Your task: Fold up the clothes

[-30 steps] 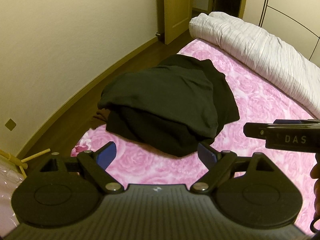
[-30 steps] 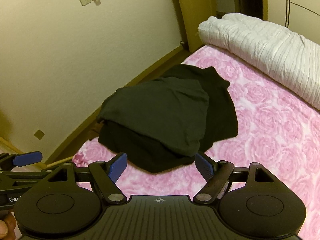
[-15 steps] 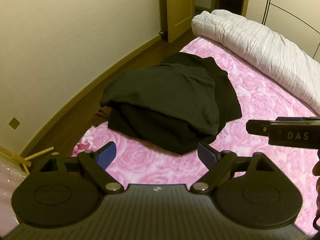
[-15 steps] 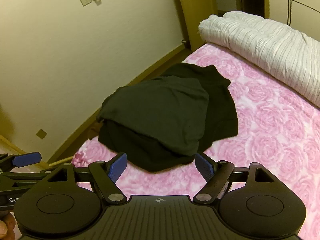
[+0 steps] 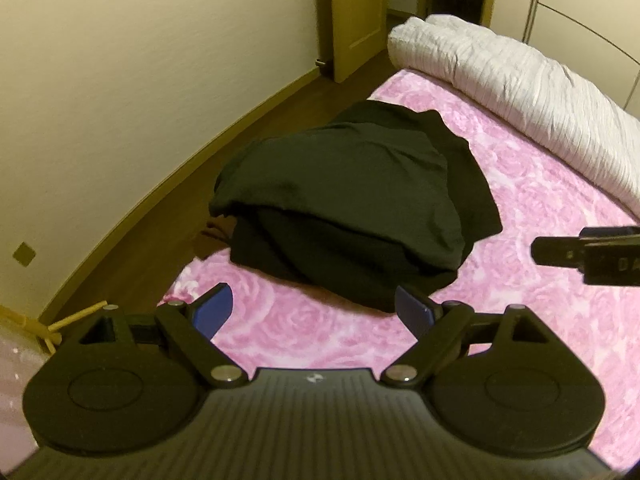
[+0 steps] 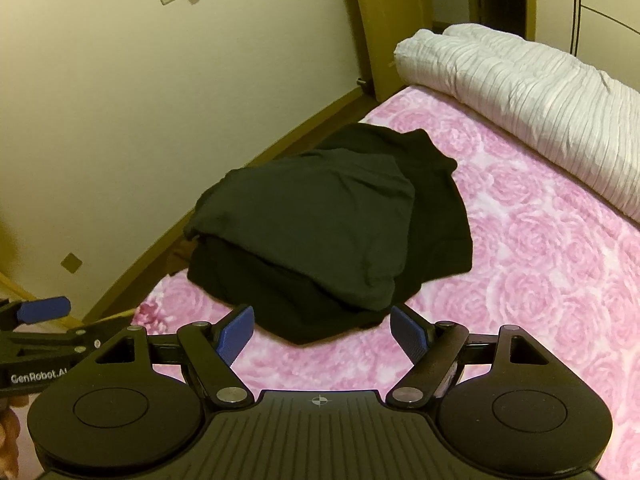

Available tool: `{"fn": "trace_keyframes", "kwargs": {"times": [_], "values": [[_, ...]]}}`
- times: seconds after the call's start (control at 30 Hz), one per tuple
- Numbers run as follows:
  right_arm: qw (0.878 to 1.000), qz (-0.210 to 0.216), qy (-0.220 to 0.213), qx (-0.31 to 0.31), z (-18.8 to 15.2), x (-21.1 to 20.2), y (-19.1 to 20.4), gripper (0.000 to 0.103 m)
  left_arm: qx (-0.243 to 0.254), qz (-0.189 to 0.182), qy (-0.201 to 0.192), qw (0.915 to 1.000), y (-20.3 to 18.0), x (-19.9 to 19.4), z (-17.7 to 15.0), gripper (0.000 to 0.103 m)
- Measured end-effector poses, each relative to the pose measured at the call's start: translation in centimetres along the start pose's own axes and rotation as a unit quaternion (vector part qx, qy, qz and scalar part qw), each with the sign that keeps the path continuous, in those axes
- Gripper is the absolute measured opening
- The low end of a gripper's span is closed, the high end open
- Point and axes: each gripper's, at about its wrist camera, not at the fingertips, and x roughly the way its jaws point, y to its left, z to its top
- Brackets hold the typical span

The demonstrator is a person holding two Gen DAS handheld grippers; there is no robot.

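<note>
A black garment point(image 5: 352, 208) lies folded over in a heap on the pink rose-patterned bed cover point(image 5: 540, 288), near the bed's left edge. It also shows in the right wrist view point(image 6: 328, 232). My left gripper point(image 5: 314, 314) is open and empty, held just short of the garment's near edge. My right gripper point(image 6: 322, 334) is open and empty, its blue fingertips either side of the garment's near edge, not touching. The right gripper's side shows at the right of the left wrist view point(image 5: 588, 254). The left gripper's side shows at the left of the right wrist view point(image 6: 36, 320).
A rolled white quilt point(image 5: 520, 92) lies along the far side of the bed. A wooden floor strip point(image 5: 168, 216) and cream wall point(image 5: 120, 80) run along the left. An open door point(image 5: 352, 16) stands at the back. Wooden sticks point(image 5: 60, 320) lie at lower left.
Both grippers have drawn back a little and shifted slightly; the garment sits a bit farther from the left gripper. The garment itself has not moved. Both grippers stay open.
</note>
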Motion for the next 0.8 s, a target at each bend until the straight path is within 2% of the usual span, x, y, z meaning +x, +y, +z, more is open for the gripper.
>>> {"fn": "trace_keyframes", "kwargs": {"times": [0.27, 0.6, 0.8], "values": [[0.999, -0.039, 0.028, -0.025, 1.8, 2.8, 2.1, 0.078, 0.031, -0.035, 0.015, 0.9988, 2.7, 4.7, 2.3, 0.086], [0.996, -0.054, 0.065, -0.038, 3.6, 7.1, 3.7, 0.078, 0.082, -0.066, 0.023, 0.9942, 3.5, 9.4, 5.3, 0.086], [0.994, -0.059, 0.084, -0.031, 3.8, 9.4, 3.6, 0.078, 0.104, -0.073, 0.027, 0.9915, 3.5, 11.4, 6.2, 0.086]]}}
